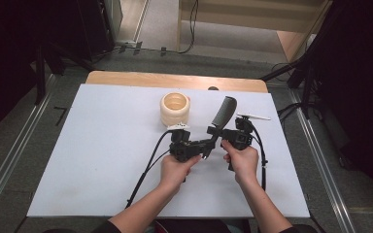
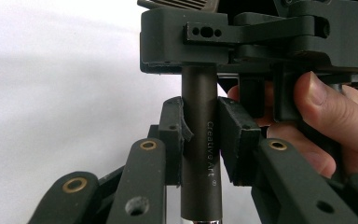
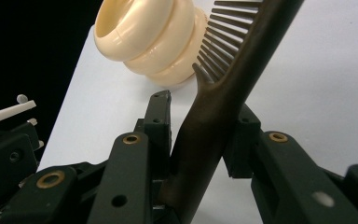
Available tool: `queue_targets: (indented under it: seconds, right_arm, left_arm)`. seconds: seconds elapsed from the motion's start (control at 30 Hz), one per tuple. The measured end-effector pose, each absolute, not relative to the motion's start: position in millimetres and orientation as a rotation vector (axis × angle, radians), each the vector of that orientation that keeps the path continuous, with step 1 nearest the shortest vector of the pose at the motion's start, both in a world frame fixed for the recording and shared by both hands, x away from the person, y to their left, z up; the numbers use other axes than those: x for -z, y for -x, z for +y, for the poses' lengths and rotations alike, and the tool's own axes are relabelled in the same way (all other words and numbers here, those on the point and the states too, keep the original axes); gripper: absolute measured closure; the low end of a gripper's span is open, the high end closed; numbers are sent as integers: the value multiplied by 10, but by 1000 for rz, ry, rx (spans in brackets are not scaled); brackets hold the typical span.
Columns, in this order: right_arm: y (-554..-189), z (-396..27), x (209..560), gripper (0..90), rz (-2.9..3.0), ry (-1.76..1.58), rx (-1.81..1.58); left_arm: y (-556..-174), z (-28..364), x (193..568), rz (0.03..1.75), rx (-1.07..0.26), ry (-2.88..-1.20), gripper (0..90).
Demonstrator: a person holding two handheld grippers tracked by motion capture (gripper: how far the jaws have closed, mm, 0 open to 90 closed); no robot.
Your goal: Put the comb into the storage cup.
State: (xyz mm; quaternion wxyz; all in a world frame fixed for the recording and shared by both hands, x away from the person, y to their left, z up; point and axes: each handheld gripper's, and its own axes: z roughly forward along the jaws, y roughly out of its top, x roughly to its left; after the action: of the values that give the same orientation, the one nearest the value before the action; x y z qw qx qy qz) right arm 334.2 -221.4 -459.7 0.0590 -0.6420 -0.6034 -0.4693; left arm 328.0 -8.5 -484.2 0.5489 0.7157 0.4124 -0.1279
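A dark brown comb [image 1: 225, 110] is held above the white table [image 1: 102, 145] between both grippers, its teeth end rising toward the far right. My left gripper [image 1: 205, 144] is shut on the comb's round handle [image 2: 200, 135], which carries the print "Creative Art". My right gripper [image 1: 217, 131] is shut on the comb's neck [image 3: 209, 116], just below the teeth [image 3: 223, 42]. The two grippers sit close together, jaws pointing toward each other. In the left gripper view the right gripper's body [image 2: 242, 37] and the hand on it [image 2: 335, 112] are just beyond the handle.
A cream ribbed cup [image 1: 175, 109] stands upright on the table just beyond the left gripper, and its open mouth shows beside the comb's teeth [image 3: 154, 37]. Cables trail from both grippers toward the front edge. Dark stands and rails flank the table.
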Motion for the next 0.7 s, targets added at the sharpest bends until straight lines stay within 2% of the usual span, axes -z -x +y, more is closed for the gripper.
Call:
queue_targets:
  seconds: [0.43, 0.7]
  right_arm:
    - [-3341, -2207, 4596, 677, -1824, 1936, 1413]
    - [-3343, -2202, 4603, 690, -1866, 1939, 1395]
  left_arm:
    - [-3298, -83, 4859, 975, 326, -1707, 721]
    - [-3316, -34, 4829, 978, 352, -1718, 668]
